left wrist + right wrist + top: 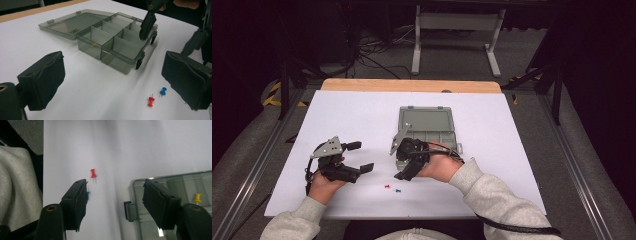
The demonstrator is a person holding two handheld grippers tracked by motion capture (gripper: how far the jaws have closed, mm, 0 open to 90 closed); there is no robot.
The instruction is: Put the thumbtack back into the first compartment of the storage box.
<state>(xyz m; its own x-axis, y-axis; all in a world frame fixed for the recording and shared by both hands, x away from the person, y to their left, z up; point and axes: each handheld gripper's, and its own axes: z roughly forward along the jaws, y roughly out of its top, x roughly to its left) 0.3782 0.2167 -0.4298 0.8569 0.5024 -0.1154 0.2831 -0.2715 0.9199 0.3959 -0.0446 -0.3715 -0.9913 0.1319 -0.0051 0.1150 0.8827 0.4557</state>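
Here the right tongs (113, 197) stand spread and empty above the desk (362, 115), low in the right gripper view, with the red pushpin (93, 173) just above their left jaw and the blue pushpin (88, 193) peeking past it; the left tongs (112, 82) gape too, both pins lying lower right by one jaw

No readable text, number or brand is found in any view. A small dark mark is seen on the open lid of the compartment box (75, 31) in the left gripper view, but it is too small and blurred to be read. No labels or signs are carried by the white table sheet (362, 115).
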